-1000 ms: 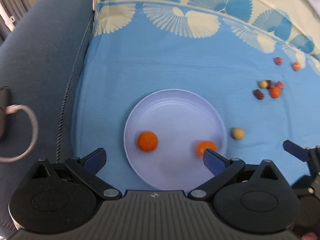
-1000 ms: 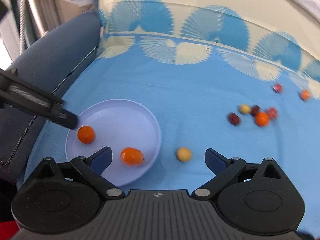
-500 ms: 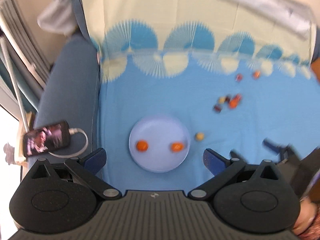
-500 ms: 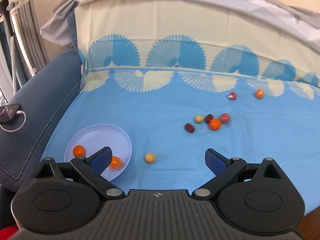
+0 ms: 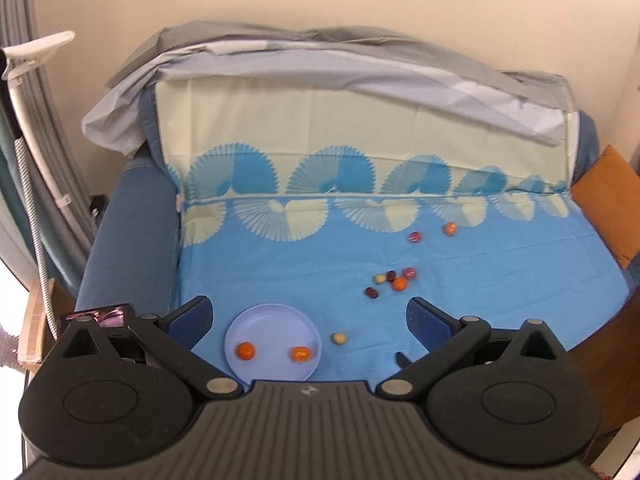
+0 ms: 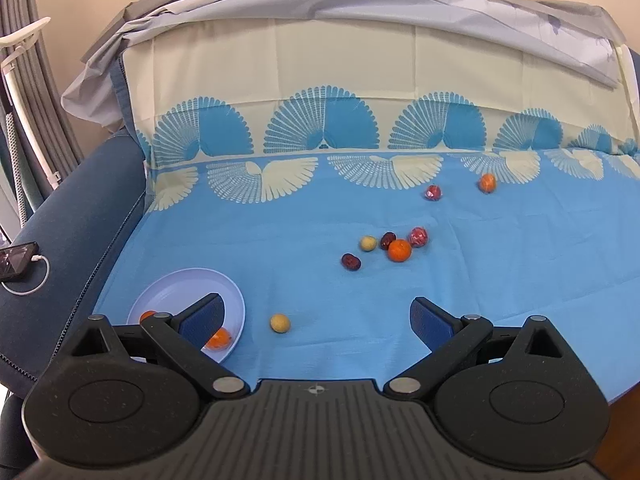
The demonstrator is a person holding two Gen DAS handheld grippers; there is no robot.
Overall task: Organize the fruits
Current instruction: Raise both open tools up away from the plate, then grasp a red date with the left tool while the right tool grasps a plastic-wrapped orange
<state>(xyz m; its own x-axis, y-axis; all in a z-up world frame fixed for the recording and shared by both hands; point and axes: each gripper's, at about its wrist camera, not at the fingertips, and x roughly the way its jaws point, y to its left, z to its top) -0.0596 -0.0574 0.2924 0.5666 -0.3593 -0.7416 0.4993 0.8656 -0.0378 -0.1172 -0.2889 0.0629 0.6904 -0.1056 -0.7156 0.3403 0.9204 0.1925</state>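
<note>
A lilac plate (image 5: 272, 316) (image 6: 176, 286) lies on the blue sheet at the sofa's left front and holds two oranges (image 5: 245, 350) (image 5: 301, 353). A pale yellow fruit (image 5: 339, 338) (image 6: 279, 323) sits just right of the plate. Farther back, a cluster of small fruits (image 5: 394, 279) (image 6: 390, 246) includes an orange (image 6: 399, 250), dark red ones and a yellow one. Two more fruits (image 6: 434, 192) (image 6: 487, 182) lie near the backrest. My left gripper (image 5: 310, 318) and right gripper (image 6: 318, 316) are both open, empty, and held well back from the sofa.
The sofa's dark blue left armrest (image 6: 76, 208) carries a phone (image 6: 16, 261) on a white cable. A grey cover (image 5: 320, 64) drapes the backrest. An orange cushion (image 5: 604, 204) sits at the right end. Curtains and a white pole (image 5: 24, 128) stand at left.
Both grippers have pulled far back and up from the plate, so the whole sofa now shows. The fruits and plate have not moved. Both grippers stay open.
</note>
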